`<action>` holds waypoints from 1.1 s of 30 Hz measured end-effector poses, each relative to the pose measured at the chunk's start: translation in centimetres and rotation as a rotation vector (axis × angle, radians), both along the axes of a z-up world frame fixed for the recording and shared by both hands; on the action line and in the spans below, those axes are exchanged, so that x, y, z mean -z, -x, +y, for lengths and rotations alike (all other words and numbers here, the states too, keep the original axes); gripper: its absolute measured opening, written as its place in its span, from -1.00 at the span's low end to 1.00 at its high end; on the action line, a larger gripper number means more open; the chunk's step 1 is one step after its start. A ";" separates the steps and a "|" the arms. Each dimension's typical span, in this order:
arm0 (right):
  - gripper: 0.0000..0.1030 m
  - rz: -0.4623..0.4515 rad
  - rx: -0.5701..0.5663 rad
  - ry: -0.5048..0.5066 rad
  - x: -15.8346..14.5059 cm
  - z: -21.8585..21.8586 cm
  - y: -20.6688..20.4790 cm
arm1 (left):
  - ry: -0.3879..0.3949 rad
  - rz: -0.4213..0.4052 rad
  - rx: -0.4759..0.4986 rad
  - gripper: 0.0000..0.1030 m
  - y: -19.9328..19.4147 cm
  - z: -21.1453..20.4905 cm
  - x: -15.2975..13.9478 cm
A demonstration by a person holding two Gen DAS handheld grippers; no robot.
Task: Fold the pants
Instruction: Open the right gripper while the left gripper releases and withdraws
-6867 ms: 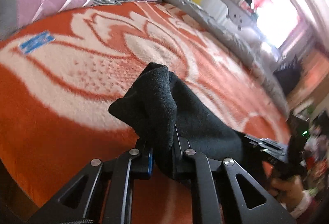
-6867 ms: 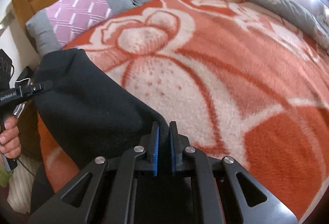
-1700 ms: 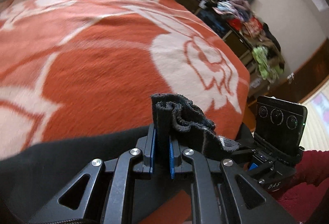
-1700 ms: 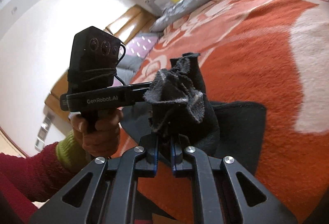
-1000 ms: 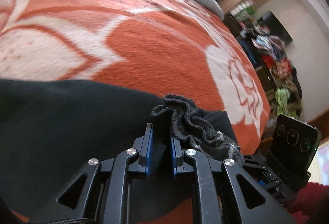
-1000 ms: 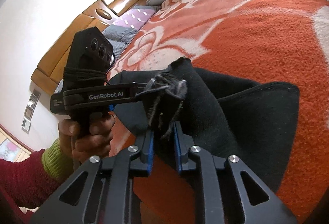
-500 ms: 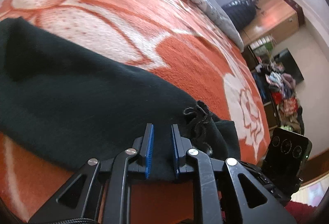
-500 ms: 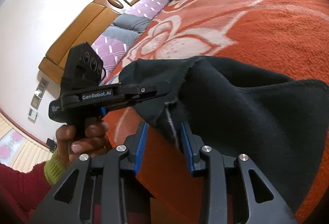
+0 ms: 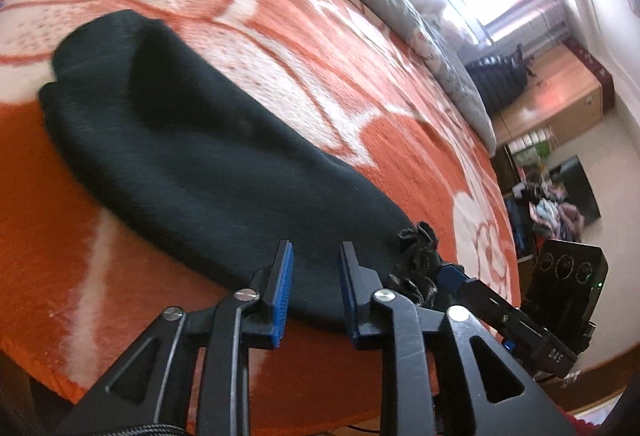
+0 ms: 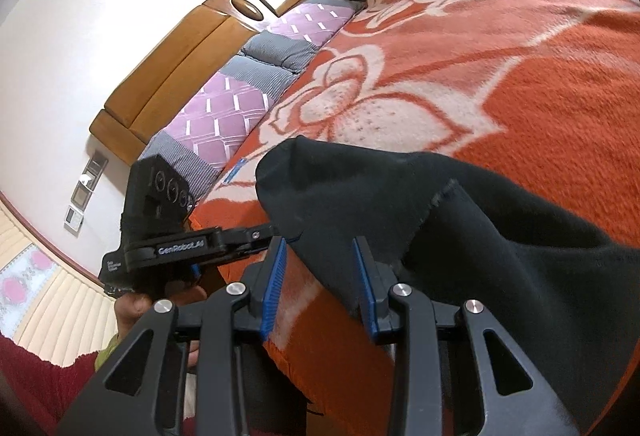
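The black pants (image 9: 208,155) lie in a long folded strip on the orange and white blanket (image 9: 280,35), near the bed's front edge. My left gripper (image 9: 312,268) is open, its blue pads either side of the pants' near edge, holding nothing. The frayed hem end (image 9: 418,240) lies just right of it. My right gripper (image 10: 320,264) is open too, with the pants' edge (image 10: 400,203) lying loose between its fingers. Each gripper shows in the other's view: the right one (image 9: 452,272) at the hem, the left one (image 10: 276,232) at the pants' left corner.
Purple and grey pillows (image 10: 240,103) and a wooden headboard (image 10: 192,47) lie at the bed's head. A grey quilt (image 9: 400,3) runs along the far side. A cabinet and a cluttered shelf (image 9: 552,203) stand beyond the foot. The bed edge (image 9: 120,376) is right below the grippers.
Both grippers have opened and let go of the bunched pants ends. The pants have dropped and now lie flat on the blanket. Both grippers have drawn back slightly.
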State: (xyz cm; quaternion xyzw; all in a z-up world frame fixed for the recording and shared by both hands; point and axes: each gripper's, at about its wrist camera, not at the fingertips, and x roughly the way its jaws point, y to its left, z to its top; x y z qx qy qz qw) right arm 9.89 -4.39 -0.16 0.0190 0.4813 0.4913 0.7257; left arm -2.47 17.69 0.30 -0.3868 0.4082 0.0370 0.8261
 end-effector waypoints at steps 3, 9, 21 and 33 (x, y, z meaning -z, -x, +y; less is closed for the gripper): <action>0.00 0.002 -0.016 0.025 0.3 1.3 -0.4 | 0.010 0.002 -0.051 -0.33 1.1 1.1 0.0; 0.13 -0.001 -0.047 0.044 0.7 3.8 -1.2 | 0.036 0.028 -0.186 -0.06 3.3 3.9 0.4; 0.13 0.010 -0.120 0.120 2.4 10.0 -3.4 | 0.042 0.134 -0.392 0.19 4.8 9.2 1.5; 0.13 0.007 -0.223 0.219 4.2 17.8 -6.8 | 0.106 0.187 -0.520 0.26 4.1 13.1 3.7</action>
